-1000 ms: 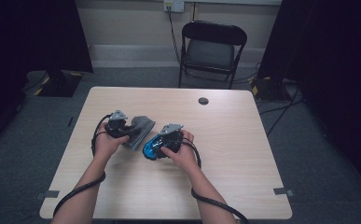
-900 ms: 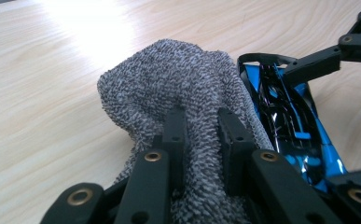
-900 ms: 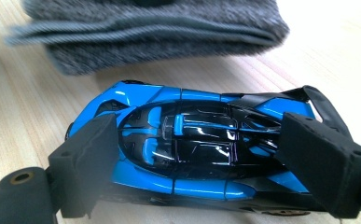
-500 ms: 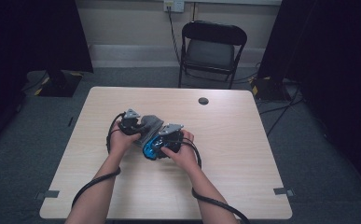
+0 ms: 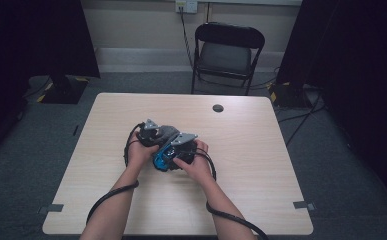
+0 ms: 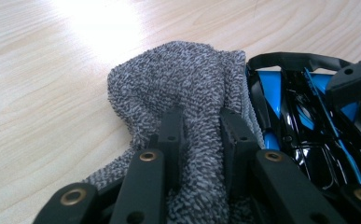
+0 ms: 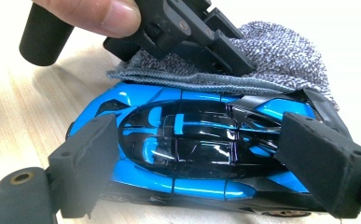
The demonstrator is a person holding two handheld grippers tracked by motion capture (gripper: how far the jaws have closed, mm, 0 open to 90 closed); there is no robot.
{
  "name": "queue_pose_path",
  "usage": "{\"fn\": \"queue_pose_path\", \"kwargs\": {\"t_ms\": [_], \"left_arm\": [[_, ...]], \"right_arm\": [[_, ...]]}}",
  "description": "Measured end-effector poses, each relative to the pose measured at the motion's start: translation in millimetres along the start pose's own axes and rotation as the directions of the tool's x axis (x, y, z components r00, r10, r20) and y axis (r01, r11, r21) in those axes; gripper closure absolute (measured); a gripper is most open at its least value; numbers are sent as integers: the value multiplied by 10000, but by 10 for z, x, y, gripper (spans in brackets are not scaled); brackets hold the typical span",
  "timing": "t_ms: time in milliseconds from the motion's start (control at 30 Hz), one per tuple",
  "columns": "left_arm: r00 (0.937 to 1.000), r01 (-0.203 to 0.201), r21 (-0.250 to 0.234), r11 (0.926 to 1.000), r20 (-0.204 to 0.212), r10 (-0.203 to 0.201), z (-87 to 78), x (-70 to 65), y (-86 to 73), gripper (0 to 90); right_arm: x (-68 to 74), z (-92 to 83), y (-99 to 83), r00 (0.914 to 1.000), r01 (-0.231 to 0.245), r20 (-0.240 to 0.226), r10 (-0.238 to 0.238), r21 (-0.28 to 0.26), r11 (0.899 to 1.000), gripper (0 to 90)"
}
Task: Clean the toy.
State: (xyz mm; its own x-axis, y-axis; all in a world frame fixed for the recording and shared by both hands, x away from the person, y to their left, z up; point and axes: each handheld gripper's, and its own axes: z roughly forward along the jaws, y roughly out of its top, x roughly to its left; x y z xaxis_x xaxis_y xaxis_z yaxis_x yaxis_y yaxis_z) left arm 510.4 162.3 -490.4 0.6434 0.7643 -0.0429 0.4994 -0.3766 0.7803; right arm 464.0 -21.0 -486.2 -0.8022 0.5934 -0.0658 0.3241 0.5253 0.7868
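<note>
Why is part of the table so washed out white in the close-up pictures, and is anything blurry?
Left gripper view: glare whitens the table behind the grey cloth. Right gripper view: bright background; the blue toy car shows glossy reflections; the near pads look soft. High view: evenly lit, dark surroundings.

The high view looks down from above the light wooden table [image 5: 261, 165]; both close gripper views share the glossy blue-and-black toy car [image 7: 192, 149] and grey terry cloth [image 6: 187, 88].

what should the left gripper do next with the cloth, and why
Probably draw the grey cloth along the blue toy car. The left gripper pinches it against the car's side, while the right gripper clamps the car end to end, steadying it.
</note>
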Motion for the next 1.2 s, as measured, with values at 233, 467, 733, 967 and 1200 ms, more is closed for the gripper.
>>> {"fn": "queue_pose_path", "kwargs": {"t_ms": [233,467,733,967,1200], "left_arm": [[9995,-317,13,9995,72,317,-14,-5,-6,750],[9992,-366,72,9993,182,364,-46,0,-27,756],[9992,-320,167,9993,233,316,-98,8,-56,758],[9992,-295,263,9992,284,287,-166,15,-98,758],[9985,-506,400,9979,224,497,-223,17,-122,759]], "right_arm": [[3,1,2,10000,-10,17,10,5,10000,121],[3,2,4,10000,-19,14,19,13,10000,122],[7,1,10,10000,-9,6,9,74,10000,122],[13,1,11,10000,14,13,-14,85,10000,122],[26,2,9,10000,10,-2,-10,43,10000,122]]}}
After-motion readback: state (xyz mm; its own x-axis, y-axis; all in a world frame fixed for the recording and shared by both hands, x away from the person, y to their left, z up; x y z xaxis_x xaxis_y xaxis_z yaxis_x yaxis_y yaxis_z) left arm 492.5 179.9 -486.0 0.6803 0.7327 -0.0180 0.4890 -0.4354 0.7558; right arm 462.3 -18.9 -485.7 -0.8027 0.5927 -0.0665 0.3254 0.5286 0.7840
